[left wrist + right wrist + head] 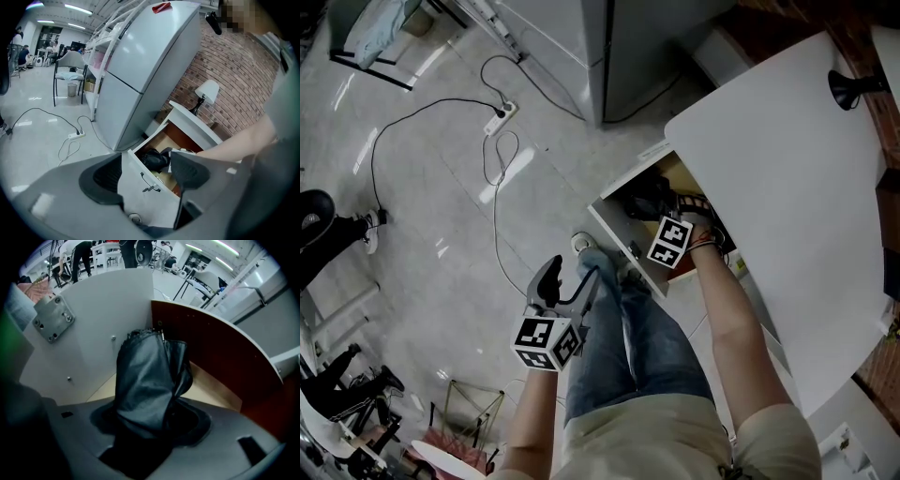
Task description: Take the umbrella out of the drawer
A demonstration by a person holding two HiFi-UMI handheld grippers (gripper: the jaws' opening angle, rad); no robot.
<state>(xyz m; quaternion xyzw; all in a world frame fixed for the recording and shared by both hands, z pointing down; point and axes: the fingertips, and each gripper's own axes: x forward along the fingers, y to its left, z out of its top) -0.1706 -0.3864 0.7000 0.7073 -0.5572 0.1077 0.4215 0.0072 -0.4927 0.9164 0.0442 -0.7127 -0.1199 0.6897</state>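
The black folded umbrella (149, 380) stands inside the open white drawer (96, 338) of the desk. My right gripper (150, 425) points steeply down into the drawer, and its jaws are shut on the umbrella's lower part, which fills the gap between them. In the head view the right gripper (677, 211) reaches into the drawer (614, 239) beside the dark umbrella (645, 199). My left gripper (567, 281) hangs over my knee, outside the drawer, open and holding nothing. Its own view looks past its fingers (101, 178) at the drawer (143, 190) and the umbrella (154, 159).
A white desk top (787, 187) with a black lamp (853, 89) lies over the drawer. A grey fridge (637, 47) stands behind it. A power strip (502, 117) with cables lies on the tiled floor. My legs in jeans (628, 347) are right in front of the drawer.
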